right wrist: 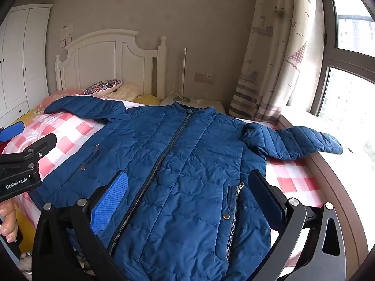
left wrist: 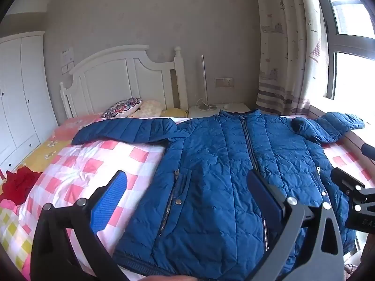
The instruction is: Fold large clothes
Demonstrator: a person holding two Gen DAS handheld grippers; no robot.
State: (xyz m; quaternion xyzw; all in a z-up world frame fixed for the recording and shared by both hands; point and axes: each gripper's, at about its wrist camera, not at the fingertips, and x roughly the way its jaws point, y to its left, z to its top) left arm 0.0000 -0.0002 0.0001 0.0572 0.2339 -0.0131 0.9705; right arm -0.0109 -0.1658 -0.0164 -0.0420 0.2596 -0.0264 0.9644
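Nearest the lens: left claw [left wrist: 185, 201] spread wide, gripping nothing, blue ribbed pad [left wrist: 109, 203] over the checked quilt [left wrist: 93, 161], dark pad over the jacket's front near the zip. Right claw [right wrist: 187, 201] likewise spread and empty, straddling the hem region of the blue quilted jacket [right wrist: 178, 154] from mid-front to the right pocket zip [right wrist: 236, 189]. Jacket laid flat on the bed, front up, zipped; long axis running near to far, hem toward the claws, collar [right wrist: 189, 110] far toward the nightstand [right wrist: 206, 104]. Left sleeve [left wrist: 124, 130] stretched out leftward across the quilt, well apart from both claws, left claw the nearer one. Right sleeve [right wrist: 290, 141] bent and lying toward the window ledge [right wrist: 332, 171], far-right of the right claw, which sits nearer to it. Judged: folding not begun; likely first move a sleeve brought in over the body, each claw reaching far and outward to its own side. Red garment [left wrist: 20, 182] bunched at left edge of the bed, clear of the work.
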